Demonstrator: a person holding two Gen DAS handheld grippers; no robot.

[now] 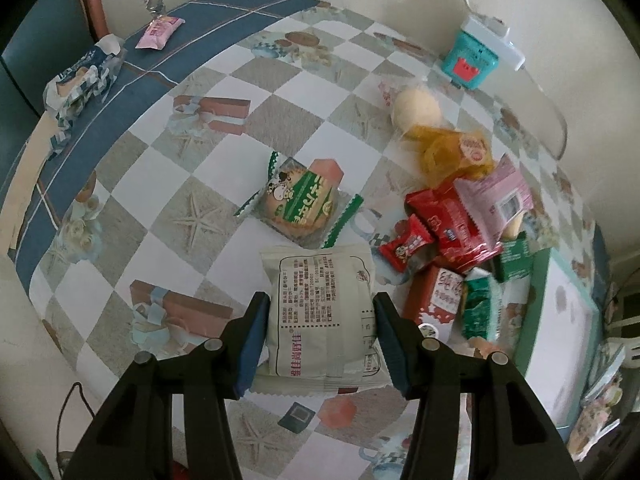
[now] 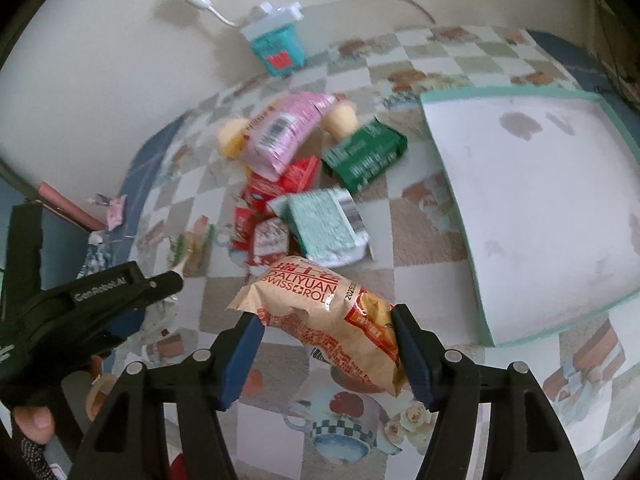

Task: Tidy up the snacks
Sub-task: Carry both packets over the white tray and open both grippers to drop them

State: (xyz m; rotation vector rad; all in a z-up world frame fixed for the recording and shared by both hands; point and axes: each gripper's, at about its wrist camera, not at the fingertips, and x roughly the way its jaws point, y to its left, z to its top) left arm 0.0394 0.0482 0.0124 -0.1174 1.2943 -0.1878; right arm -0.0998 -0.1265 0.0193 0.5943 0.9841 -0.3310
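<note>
My left gripper (image 1: 320, 336) is shut on a pale grey snack packet (image 1: 320, 312) with printed text, held above the checked tablecloth. My right gripper (image 2: 328, 348) is shut on a tan and orange Swiss roll packet (image 2: 332, 316), which lies tilted between the blue pads. A heap of snacks sits beyond: a pink packet (image 2: 280, 136), a dark green packet (image 2: 364, 156), a mint packet (image 2: 324, 228) and red packets (image 2: 276, 188). In the left wrist view a round green-striped biscuit packet (image 1: 300, 204) lies alone, left of the red packets (image 1: 444, 216). The left gripper (image 2: 100, 296) shows at the right wrist view's left edge.
A white tray with a mint rim (image 2: 532, 208) lies right of the heap. A teal box with a white cable (image 2: 276, 44) stands by the wall. A pink packet (image 1: 160, 32) and a blue-white wrapper (image 1: 80, 80) lie on the cloth's blue border, far left.
</note>
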